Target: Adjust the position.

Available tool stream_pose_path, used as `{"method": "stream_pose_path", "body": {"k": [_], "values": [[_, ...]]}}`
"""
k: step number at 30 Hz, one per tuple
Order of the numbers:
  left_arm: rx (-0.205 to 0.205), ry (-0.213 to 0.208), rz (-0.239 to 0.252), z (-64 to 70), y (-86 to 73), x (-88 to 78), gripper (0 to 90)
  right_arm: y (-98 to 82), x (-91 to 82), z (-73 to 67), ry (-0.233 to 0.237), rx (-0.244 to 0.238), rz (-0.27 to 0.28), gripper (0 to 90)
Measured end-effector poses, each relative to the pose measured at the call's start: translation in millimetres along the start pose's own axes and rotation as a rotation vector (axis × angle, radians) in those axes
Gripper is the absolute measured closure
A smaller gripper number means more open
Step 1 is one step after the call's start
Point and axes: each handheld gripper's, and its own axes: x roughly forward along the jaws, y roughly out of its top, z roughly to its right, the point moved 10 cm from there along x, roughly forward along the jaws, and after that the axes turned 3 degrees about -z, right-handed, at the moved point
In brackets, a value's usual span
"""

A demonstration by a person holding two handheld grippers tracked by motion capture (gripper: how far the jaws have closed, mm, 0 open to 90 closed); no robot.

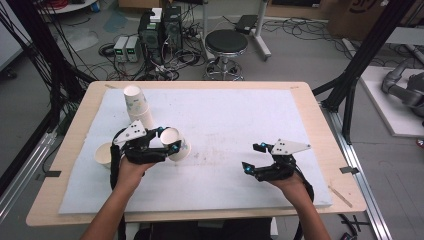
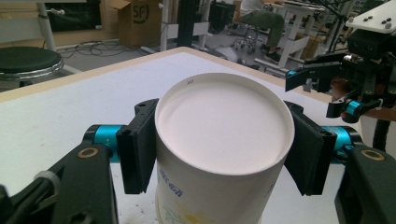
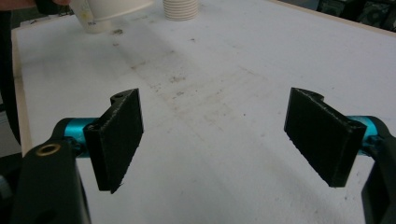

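Paper cup point(image 2: 224, 140) in left claw point(image 1: 167, 141)

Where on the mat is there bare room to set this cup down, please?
The mat lies bare between the left gripper and right gripper, and across its far right. The near left is crowded: cup stack, lone cup, and the held cup.

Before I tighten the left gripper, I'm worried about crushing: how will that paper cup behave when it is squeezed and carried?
The paper cup is thin-walled and empty, so it is probably light and easily dented. The left gripper clamps it just below the rolled rim, likely its stiffest part. Its smooth printed side may slip if the grip loosens.
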Motion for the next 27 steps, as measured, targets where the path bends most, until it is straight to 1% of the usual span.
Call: {"method": "stream_pose_path", "body": {"k": [4, 5, 9, 12, 14, 17, 22, 24, 25, 27], "values": [[-0.004, -0.014, 0.006, 4.8, 0.3, 3.1, 34.6, 2.5, 0.8, -4.5, 0.012, -0.01, 0.007, 20.2], [-0.002, -0.022, 0.002, 6.3, -0.2, 3.6, 34.5, 2.4, 1.3, -5.0, 0.014, -0.017, 0.006, 20.2], [0.004, -0.045, -0.009, 13.2, -1.6, 6.4, 34.5, 2.7, 2.5, -8.3, 0.031, -0.018, 0.008, 20.2], [0.007, -0.06, -0.012, 19.2, -2.6, 8.5, 34.5, 4.4, 2.2, -13.7, 0.058, -0.024, 0.024, 20.1], [0.009, -0.076, -0.012, 24.2, -3.2, 10.5, 34.5, 5.1, 2.3, -17.9, 0.079, -0.021, 0.025, 20.1], [0.021, -0.101, -0.018, 32.0, -4.7, 13.7, 34.5, 7.3, 3.7, -23.7, 0.105, -0.027, 0.034, 20.2], [0.043, -0.145, -0.027, 43.5, -6.2, 18.4, 34.6, 15.9, 8.3, -34.9, 0.144, -0.055, 0.058, 20.2], [0.048, -0.16, -0.028, 47.4, -5.9, 20.1, 34.7, 19.2, 12.2, -40.4, 0.163, -0.065, 0.059, 20.2], [0.055, -0.171, -0.035, 49.8, -6.0, 21.0, 34.7, 20.2, 13.6, -41.7, 0.165, -0.07, 0.058, 20.2], [0.06, -0.185, -0.04, 53.2, -5.6, 22.7, 34.7, 21.7, 18.3, -46.0, 0.181, -0.083, 0.048, 20.2]]}}
